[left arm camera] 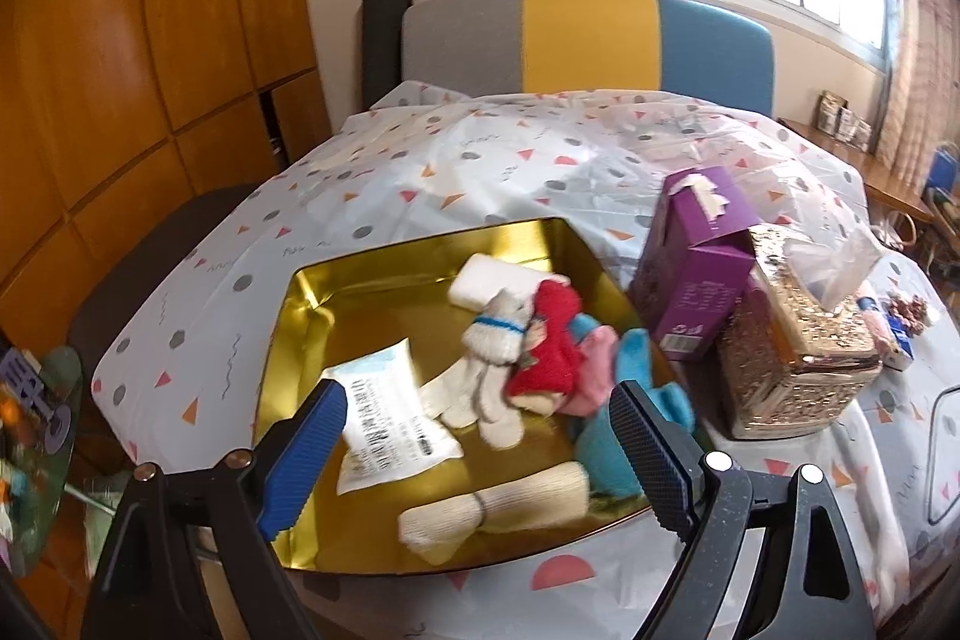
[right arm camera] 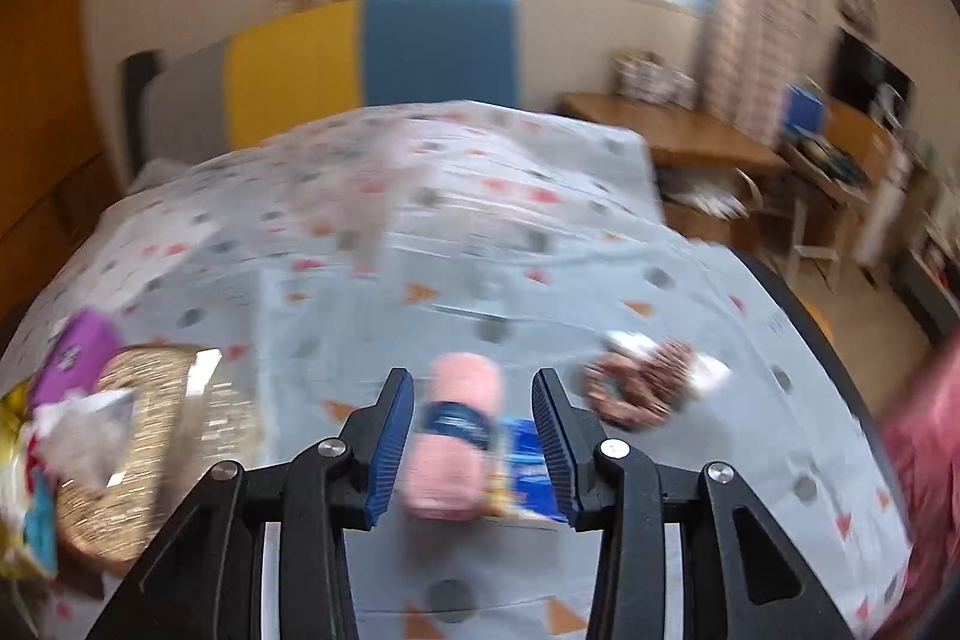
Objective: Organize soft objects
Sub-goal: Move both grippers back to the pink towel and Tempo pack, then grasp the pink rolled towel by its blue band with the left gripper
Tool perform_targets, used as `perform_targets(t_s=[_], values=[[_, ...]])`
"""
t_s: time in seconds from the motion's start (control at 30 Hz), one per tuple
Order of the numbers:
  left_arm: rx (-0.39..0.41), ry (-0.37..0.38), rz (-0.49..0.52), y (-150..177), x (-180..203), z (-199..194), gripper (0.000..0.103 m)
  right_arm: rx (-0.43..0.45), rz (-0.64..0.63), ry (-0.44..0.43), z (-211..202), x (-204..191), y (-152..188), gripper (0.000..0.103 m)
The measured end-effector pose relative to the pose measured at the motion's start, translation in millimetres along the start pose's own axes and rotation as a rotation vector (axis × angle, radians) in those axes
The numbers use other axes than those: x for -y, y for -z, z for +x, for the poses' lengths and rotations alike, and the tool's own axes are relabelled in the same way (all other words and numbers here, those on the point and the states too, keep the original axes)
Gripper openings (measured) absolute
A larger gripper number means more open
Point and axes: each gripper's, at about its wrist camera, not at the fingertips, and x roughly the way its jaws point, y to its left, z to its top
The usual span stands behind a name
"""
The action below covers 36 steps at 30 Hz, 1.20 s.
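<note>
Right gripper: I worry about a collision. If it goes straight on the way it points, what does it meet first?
Probably the pink rolled towel with a dark band, lying between the open right gripper fingers; blur leaves depth unsure.

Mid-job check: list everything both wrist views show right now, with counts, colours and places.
Gold metal tray: one, on patterned bedcover.
White sealed packet: one, in tray.
Soft items in tray: white plush toy, red knit piece, cream rolled sock, white pad, turquoise and pink cloths.
Purple carton: one, right of tray.
Gold glitter tissue box: one, beside carton.
Pink rolled towel with dark band: one, on bedcover.
Brown scrunchie: one, right of towel.
Left gripper: open, empty, over tray.
Right gripper: open around towel.
</note>
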Motion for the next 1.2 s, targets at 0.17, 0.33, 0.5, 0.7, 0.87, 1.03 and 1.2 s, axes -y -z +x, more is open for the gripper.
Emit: perform_targets(t_s=[0.17,0.33,0.5,0.7,0.87,1.03,1.2], values=[[0.014,0.041,0.06,-7.0,23.8,-4.0,0.09,-0.114,0.275,0.092,24.3,74.3,22.4,0.041],[0.038,0.1,0.123,-17.0,52.4,-10.0,0.09,-0.141,0.463,0.068,26.1,103.8,30.3,0.041],[0.085,0.189,0.192,-34.1,84.7,-22.8,0.09,-0.193,0.548,0.097,31.9,119.4,39.7,0.041],[0.097,0.33,0.29,-51.1,143.1,-32.9,0.09,-0.266,0.656,0.114,41.8,135.6,53.5,0.041],[0.087,0.433,0.372,-58.0,198.7,-35.3,0.09,-0.28,0.689,0.103,42.8,140.4,56.7,0.041],[0.016,0.51,0.425,-60.4,257.3,-26.2,0.085,-0.276,0.752,0.062,40.9,148.6,59.5,0.041],[-0.086,0.538,0.433,-59.0,311.0,3.8,0.069,-0.25,0.879,0.048,34.5,168.3,68.5,0.041]])
